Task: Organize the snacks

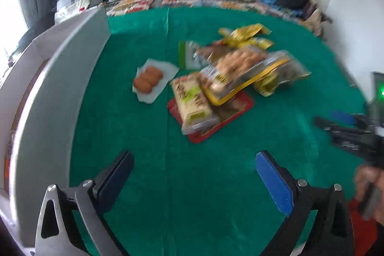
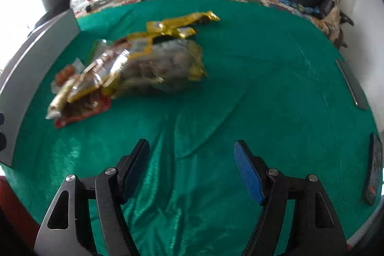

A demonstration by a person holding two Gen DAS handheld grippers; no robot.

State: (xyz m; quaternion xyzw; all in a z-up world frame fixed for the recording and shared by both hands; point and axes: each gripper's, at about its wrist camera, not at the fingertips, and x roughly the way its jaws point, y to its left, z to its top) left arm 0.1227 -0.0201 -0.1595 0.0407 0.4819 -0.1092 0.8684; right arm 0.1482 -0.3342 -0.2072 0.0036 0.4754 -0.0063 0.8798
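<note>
**Snack heap lying untouched, both sets of fingers spread**

Left wrist view: left gripper [image 1: 193, 174] is hovering spread and empty over the green cloth [image 1: 148, 184]; the snack pile [image 1: 230, 78] is lying ahead, a grey board [image 1: 60, 92] standing leftward.

Right wrist view: right gripper [image 2: 190, 168] is hovering spread, empty; the pile is sitting far left.

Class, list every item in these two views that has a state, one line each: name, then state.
left tongs: open, empty, above the cloth
right tongs: open, empty
snack pile: packets overlapping, unsorted
small cakes packet: apart, left of the pile
gold packets: behind the pile
green cloth: spread, creased
</note>
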